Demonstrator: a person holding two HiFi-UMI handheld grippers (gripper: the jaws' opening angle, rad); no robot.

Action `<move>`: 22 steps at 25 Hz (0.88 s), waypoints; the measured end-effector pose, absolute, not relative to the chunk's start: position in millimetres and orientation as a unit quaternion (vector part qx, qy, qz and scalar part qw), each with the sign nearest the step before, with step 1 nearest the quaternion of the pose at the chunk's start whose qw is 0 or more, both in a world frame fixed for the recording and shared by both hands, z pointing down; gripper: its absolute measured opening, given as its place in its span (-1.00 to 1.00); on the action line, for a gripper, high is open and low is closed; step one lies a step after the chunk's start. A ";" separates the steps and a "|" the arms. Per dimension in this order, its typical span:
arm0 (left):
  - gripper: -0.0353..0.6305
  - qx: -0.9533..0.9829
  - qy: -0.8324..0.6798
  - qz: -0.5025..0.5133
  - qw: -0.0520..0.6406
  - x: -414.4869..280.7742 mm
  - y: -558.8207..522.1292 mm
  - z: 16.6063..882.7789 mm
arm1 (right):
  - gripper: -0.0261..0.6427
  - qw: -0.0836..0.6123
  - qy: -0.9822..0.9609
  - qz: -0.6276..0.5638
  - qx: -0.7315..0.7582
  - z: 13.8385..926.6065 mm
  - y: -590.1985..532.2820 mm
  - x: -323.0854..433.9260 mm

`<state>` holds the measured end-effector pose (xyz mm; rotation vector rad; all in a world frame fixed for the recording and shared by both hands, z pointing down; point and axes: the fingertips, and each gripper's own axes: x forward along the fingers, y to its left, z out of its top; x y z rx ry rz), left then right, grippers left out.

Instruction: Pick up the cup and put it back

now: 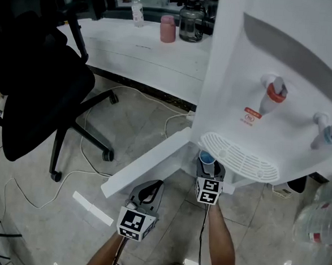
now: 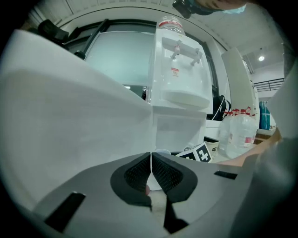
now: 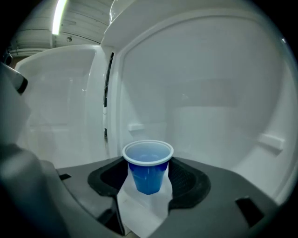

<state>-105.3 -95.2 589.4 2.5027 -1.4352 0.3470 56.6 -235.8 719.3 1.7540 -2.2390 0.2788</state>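
The right gripper (image 1: 208, 163) reaches low into the foot of the tall white water dispenser (image 1: 283, 80). Its jaws stand wide, one on each side of a small blue plastic cup (image 3: 148, 174), and the ribbed pads seem to press on the cup's walls, so I judge it held. The left gripper (image 2: 151, 162) has its jaws together on nothing and hangs back outside, well apart from the cup. The right gripper is plainly the one in play.

The dispenser's white cabinet door (image 1: 152, 165) is swung open to the left, between the two grippers. The cup is inside the white compartment (image 3: 209, 107) behind that door, under the white slotted drip tray (image 1: 241, 157).

The cup lies straight ahead of the right gripper, centred between the jaws. It stands upright with its mouth up and looks empty. Whether its base rests on the compartment floor or hangs just above it, I cannot tell.

Judging the room, the back wall is close ahead, a small ledge (image 3: 271, 142) juts from the right wall, and the door's hinge edge runs up the left. Setting down likely wants a short straight drop, and the clear way out is backward.
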 end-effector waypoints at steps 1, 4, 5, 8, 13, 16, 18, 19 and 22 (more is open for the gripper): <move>-0.81 0.854 -0.491 0.120 0.119 -106.3 -94.8 591.6 | -0.09 0.144 -0.774 0.097 0.609 723.1 -237.1 57.0; -0.81 0.853 -0.492 0.123 0.119 -108.2 -93.0 595.0 | -0.09 0.145 -0.771 0.102 0.612 732.0 -240.2 57.8; -0.80 0.853 -0.493 0.124 0.119 -109.1 -92.5 595.8 | -0.09 0.144 -0.770 0.104 0.613 734.7 -241.0 58.0; -0.80 0.852 -0.494 0.125 0.123 -111.9 -91.0 599.9 | -0.08 0.144 -0.764 0.114 0.618 743.4 -242.7 59.8; -0.81 0.851 -0.494 0.126 0.125 -113.8 -90.9 605.5 | -0.07 0.148 -0.763 0.120 0.618 755.5 -243.0 60.7; -0.80 0.852 -0.492 0.127 0.125 -113.7 -90.3 607.5 | -0.08 0.143 -0.761 0.125 0.620 758.7 -242.8 63.0; -0.80 0.852 -0.492 0.128 0.125 -113.9 -90.2 608.2 | -0.08 0.144 -0.761 0.130 0.618 760.5 -242.9 62.6; -0.80 0.852 -0.492 0.129 0.125 -113.9 -90.3 608.2 | -0.08 0.145 -0.762 0.134 0.617 761.3 -242.7 61.9; -0.80 0.852 -0.492 0.127 0.124 -114.0 -90.8 607.3 | -0.04 0.148 -0.766 0.142 0.608 762.6 -239.9 59.8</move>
